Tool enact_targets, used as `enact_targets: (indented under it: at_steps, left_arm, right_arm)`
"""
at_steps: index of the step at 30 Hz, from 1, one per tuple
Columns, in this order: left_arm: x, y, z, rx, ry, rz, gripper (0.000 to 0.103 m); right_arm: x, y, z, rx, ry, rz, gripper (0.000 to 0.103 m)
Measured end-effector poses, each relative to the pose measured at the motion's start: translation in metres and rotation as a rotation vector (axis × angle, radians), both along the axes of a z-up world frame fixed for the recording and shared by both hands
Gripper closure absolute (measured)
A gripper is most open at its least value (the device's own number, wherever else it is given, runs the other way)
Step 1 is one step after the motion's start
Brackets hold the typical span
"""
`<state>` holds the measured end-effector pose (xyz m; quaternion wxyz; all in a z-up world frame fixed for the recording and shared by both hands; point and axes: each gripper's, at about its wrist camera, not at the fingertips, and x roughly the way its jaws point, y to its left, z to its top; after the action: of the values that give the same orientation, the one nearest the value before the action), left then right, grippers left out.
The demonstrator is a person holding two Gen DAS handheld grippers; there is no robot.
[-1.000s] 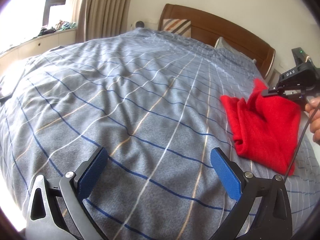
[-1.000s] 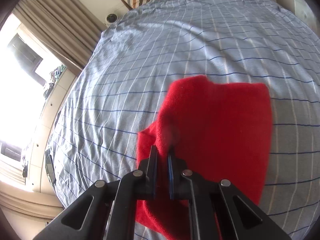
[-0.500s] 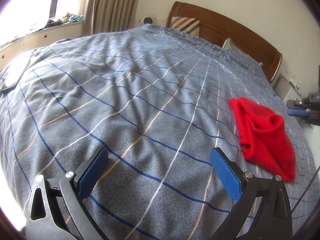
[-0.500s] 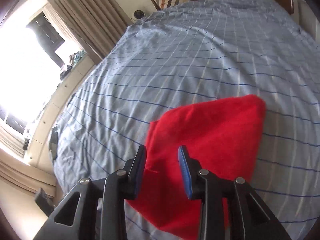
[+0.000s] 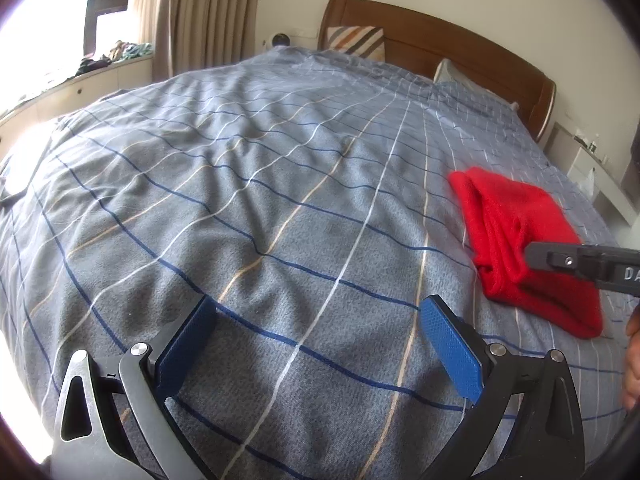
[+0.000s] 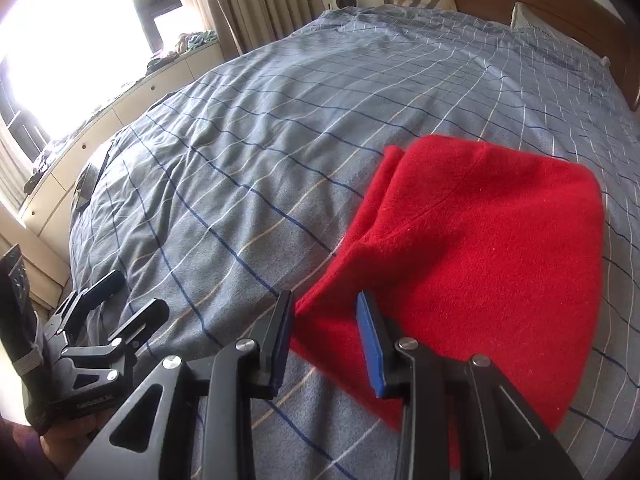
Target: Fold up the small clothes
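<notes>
A red fleece garment (image 5: 520, 240) lies folded on the grey checked bedspread (image 5: 280, 200), at the right in the left wrist view. In the right wrist view the garment (image 6: 480, 248) fills the right half. My right gripper (image 6: 324, 304) hovers over its near left corner, jaws apart and pads not pressing the cloth. From the left wrist view the right gripper (image 5: 538, 256) reaches in sideways across the garment. My left gripper (image 5: 318, 312) stands wide open over bare bedspread, left of the garment, with nothing between its fingers. It also shows at the lower left in the right wrist view (image 6: 134, 296).
A wooden headboard (image 5: 440, 40) with a striped pillow (image 5: 356, 38) closes the far end of the bed. Curtains and a low window cabinet (image 6: 120, 100) run along the left. A nightstand (image 5: 592, 172) stands past the right edge. A dark flat object (image 6: 82, 192) lies at the bed's left edge.
My right gripper let go of the red garment, opened, and drew back toward its near left corner. The lifted flap now lies flat. My left gripper stayed open and barely moved.
</notes>
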<state>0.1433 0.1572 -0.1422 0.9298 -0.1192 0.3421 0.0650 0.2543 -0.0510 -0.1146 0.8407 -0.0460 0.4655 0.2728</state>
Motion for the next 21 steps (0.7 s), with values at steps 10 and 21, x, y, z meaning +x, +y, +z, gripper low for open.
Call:
enact_targets:
  at_steps: [10, 21]
  left_arm:
    - [-0.002, 0.002, -0.001, -0.038, 0.003, -0.007, 0.001]
    - [-0.010, -0.024, 0.026, -0.086, -0.032, -0.179, 0.001]
  right_arm:
    - [-0.043, -0.089, 0.017, -0.016, -0.057, -0.177, 0.069]
    - [-0.092, -0.080, -0.009, -0.031, -0.052, -0.137, 0.051]
